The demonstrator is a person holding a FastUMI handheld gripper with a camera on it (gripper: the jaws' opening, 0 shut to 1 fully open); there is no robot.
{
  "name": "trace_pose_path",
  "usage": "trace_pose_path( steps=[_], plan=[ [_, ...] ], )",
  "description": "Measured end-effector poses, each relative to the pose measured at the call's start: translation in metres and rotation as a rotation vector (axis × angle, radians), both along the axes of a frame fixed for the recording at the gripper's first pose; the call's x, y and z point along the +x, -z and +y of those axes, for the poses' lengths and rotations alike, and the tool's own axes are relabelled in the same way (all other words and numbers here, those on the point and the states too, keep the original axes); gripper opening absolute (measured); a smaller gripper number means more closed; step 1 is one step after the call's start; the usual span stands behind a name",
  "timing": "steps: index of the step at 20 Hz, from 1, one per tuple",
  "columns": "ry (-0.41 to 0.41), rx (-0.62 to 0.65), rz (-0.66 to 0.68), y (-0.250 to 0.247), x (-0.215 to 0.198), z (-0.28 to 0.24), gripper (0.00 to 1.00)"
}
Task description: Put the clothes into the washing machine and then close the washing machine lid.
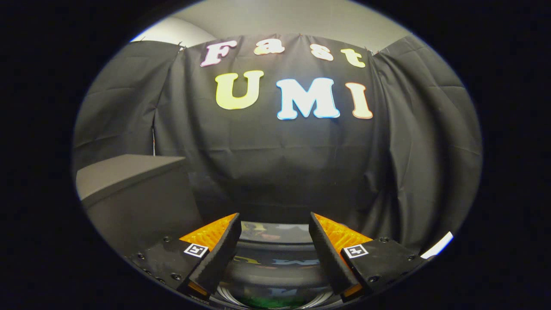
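The hand-held gripper [273, 241] rides level, looking straight across the booth, with its two fingers spread wide and nothing pinched between them. Just ahead and below the fingertips, showing through the gap, lies a dark, glossy curved surface [275, 258] that reflects the wall behind it; it looks like the washing machine's lid or window, though whether that lid is raised or down cannot be told from here. Low in the gap, close under the fingers, there is a small patch of green [269, 302], possibly a garment lying in or behind the glass, but it is too blurred to be sure. A dark box-like unit with a pale flat top [129, 172] stands off to the left, well apart from the fingers. The empty, open fingers held over the machine suit either reaching down for cloth or releasing it, and which of the two cannot be settled. The black cloth wall [275, 163] hangs beyond everything.
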State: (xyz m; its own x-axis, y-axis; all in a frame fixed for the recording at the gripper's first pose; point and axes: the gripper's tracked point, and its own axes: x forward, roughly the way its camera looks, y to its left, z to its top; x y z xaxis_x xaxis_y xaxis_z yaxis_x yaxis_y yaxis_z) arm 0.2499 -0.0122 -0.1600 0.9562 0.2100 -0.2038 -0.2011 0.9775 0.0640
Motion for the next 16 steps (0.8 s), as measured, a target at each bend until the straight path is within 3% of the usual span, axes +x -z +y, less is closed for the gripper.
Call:
trace_pose_path(
  steps=[8,16],
  plan=[
    [0.009,0.035,0.049,0.020,-0.019,-0.006,0.96],
    [0.025,0.061,-0.051,-0.045,-0.060,0.000,0.96]
  ],
)
